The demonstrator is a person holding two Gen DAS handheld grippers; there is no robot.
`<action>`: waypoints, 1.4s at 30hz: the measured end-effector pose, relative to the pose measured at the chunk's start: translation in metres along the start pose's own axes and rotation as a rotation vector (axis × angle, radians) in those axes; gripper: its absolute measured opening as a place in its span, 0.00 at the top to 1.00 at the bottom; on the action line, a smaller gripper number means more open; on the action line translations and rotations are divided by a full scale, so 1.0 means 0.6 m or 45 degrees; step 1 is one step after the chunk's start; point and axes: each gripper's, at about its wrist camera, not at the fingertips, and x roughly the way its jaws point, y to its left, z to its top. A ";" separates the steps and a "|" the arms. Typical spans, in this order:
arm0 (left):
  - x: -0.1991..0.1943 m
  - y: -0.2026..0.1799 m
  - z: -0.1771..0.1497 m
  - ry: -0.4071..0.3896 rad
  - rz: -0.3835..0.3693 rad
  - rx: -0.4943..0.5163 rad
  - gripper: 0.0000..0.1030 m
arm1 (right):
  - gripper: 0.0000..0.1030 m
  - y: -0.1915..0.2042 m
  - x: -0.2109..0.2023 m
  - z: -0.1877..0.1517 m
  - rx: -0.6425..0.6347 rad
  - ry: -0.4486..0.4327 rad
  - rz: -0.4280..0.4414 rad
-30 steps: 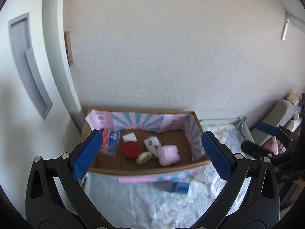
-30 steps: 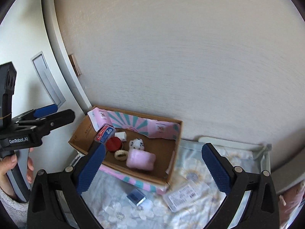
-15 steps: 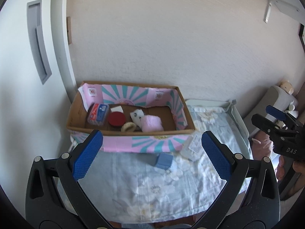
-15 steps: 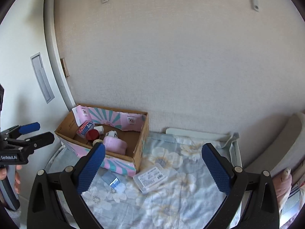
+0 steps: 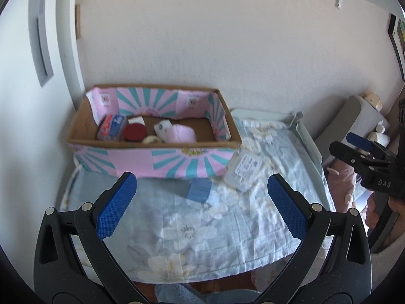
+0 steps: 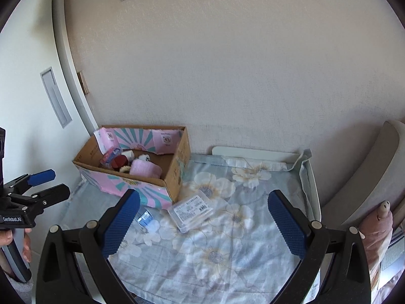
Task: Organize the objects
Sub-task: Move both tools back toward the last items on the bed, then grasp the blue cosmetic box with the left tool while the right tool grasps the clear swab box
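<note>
Floral cloth [image 5: 192,233], pale blue and wrinkled, covers a small table [image 6: 310,174] with a raised white rim, pushed against a textured cream wall [image 6: 227,63]. Nearest each camera are the black plastic gripper frames with knurled blue pads: the left gripper [image 5: 201,205] and the right gripper [image 6: 202,224] both stand with their fingers spread wide, holding nothing, hovering above the near part of the cloth. A hand [image 6: 15,243] grips the left tool's handle at the edge of the right view.

Farther in, a small blue box [image 5: 200,190] lies flat on the cloth, just in front of the carton. Beside it to the right lies a flat clear plastic case [image 6: 193,211] with a white printed label, rectangular, its long axis running diagonally from the near left toward the far right in the right view, one corner close to the carton's front corner.

Behind them sits the cardboard box [image 5: 154,149], an open rectangle wrapped in pink paper with teal sunburst stripes, its long side parallel to the wall. Inside, grouped at its left end, are a red-and-blue packet [image 5: 112,126], a round red lid [image 5: 135,132], a fluffy pink roll [image 5: 182,134], a white plush piece [image 5: 162,128] and a pale woven ring [image 5: 151,139].
</note>
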 end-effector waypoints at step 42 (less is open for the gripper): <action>0.316 -0.008 -0.092 0.230 -0.079 0.198 0.22 | 0.02 0.045 0.320 -0.104 -0.590 0.167 0.371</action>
